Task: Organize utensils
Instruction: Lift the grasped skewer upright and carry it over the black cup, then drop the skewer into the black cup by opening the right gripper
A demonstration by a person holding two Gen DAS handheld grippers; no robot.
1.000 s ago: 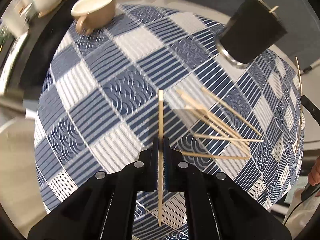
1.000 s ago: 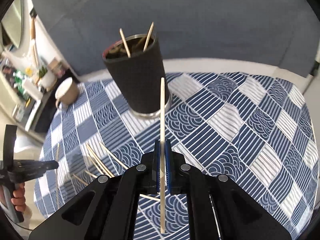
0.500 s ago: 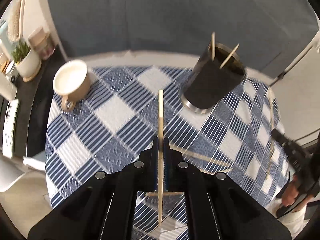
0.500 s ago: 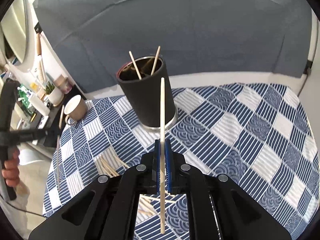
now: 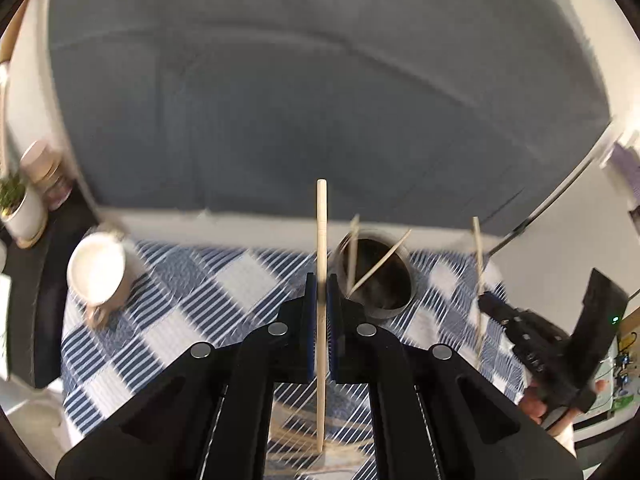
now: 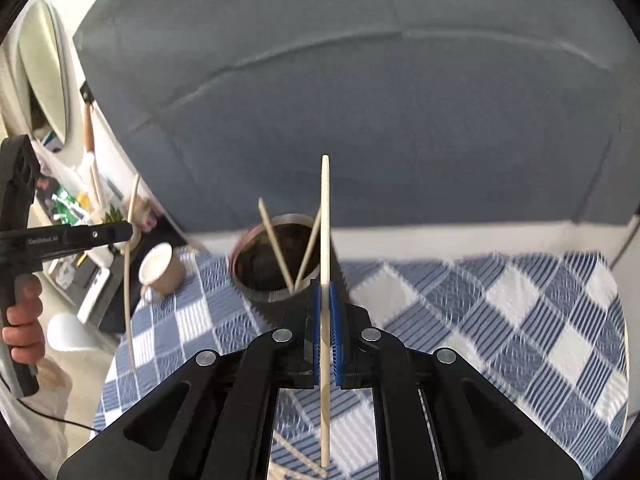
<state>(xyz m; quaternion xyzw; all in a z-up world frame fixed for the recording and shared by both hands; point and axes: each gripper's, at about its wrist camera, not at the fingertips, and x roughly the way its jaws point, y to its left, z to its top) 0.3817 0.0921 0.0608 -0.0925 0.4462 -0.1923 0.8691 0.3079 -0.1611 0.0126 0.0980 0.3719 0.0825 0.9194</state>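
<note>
Above the checked tablecloth [image 6: 520,300], the dark holder [image 6: 276,280] stands with two sticks inside. Each view shows the other hand's tool: the left gripper [image 5: 321,296] and right gripper [image 6: 326,312] each pinch one chopstick [image 5: 321,240] upright.

Two chopsticks in my jaws, the holder just ahead

My left gripper [image 5: 319,300] clamps a pale wooden chopstick [image 5: 321,240] upright across its pads; my right gripper [image 6: 326,308] pinches a second chopstick [image 6: 325,220] the same way, pointed tip up. The dark round holder [image 6: 276,264] stands on the checked cloth with two sticks [image 6: 276,248] leaning crossed inside. Loose chopsticks [image 5: 296,436] lie flat on the cloth below.
</note>
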